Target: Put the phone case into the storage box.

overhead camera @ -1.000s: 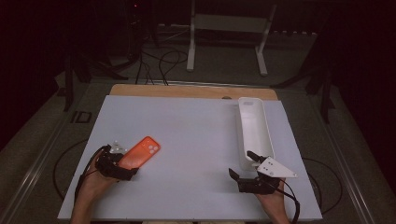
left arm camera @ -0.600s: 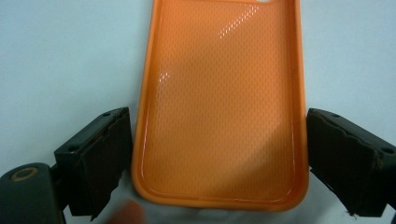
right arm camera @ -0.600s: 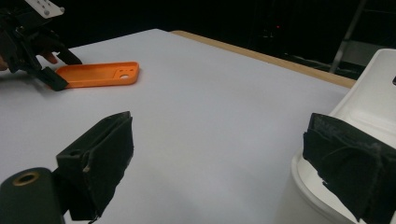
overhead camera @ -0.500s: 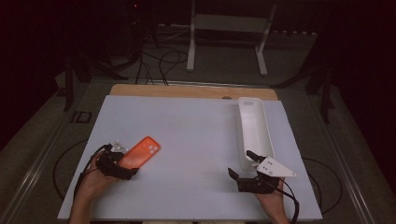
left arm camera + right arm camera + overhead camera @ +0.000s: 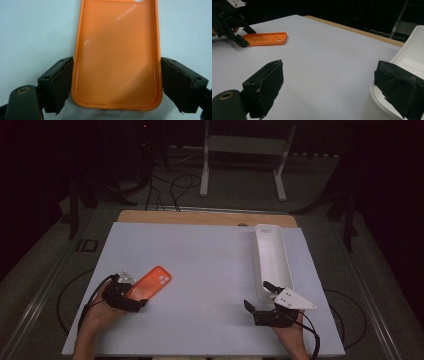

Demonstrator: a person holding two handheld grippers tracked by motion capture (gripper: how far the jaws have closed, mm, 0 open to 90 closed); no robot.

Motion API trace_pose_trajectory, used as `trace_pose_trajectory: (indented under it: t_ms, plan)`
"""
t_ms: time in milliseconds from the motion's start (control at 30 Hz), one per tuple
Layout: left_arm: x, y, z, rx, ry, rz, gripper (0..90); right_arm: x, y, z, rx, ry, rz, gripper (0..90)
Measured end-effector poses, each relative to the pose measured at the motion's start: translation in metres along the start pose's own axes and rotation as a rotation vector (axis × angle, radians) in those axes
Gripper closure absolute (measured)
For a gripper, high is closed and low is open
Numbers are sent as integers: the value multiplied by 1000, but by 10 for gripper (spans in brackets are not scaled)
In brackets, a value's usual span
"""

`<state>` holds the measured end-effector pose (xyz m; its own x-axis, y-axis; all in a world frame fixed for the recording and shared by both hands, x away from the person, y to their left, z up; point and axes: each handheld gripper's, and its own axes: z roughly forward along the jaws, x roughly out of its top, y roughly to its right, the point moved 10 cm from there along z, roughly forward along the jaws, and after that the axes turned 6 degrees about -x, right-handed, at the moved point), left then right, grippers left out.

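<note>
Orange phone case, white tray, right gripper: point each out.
Orange phone case (image 5: 117,57), left gripper view, inner back.
White tray (image 5: 272,262), high view, inside floor.
Right gripper (image 5: 329,87), right gripper view, midway between its open jaws.

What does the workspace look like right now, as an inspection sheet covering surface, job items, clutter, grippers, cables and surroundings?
Surface: white table top with a wooden edge at the far side.
Job's things: orange phone case lying flat, hollow side up; long white tray at the right.
Clutter: nothing seen.
Grippers: left gripper has its jaws either side of the case's near end, just been closing, left pad at the case's edge, right pad a sliver off; right gripper open, nothing between its jaws, beside the tray's near end.
Cables: one trails from each gripper; more on the floor behind.
Surroundings: dark room, white stand beyond the table.
</note>
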<state>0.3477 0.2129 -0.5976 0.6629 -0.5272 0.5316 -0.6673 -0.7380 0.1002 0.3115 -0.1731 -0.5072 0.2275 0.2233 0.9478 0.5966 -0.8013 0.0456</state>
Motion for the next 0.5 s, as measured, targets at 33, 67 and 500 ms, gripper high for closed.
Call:
trace_pose_trajectory:
  t_ms: [33, 67, 500]
  plan:
    - [0, 0, 0, 1, 1, 1, 163, 0, 0, 0, -2, 0, 1, 86]
    - [0, 0, 0, 1, 3, 0, 164, 0, 1, 0, -2, 1, 1, 86]
    - [10, 3, -6, 5, 72, -15, 167, 0, 3, -2, -4, 0, 4, 86]
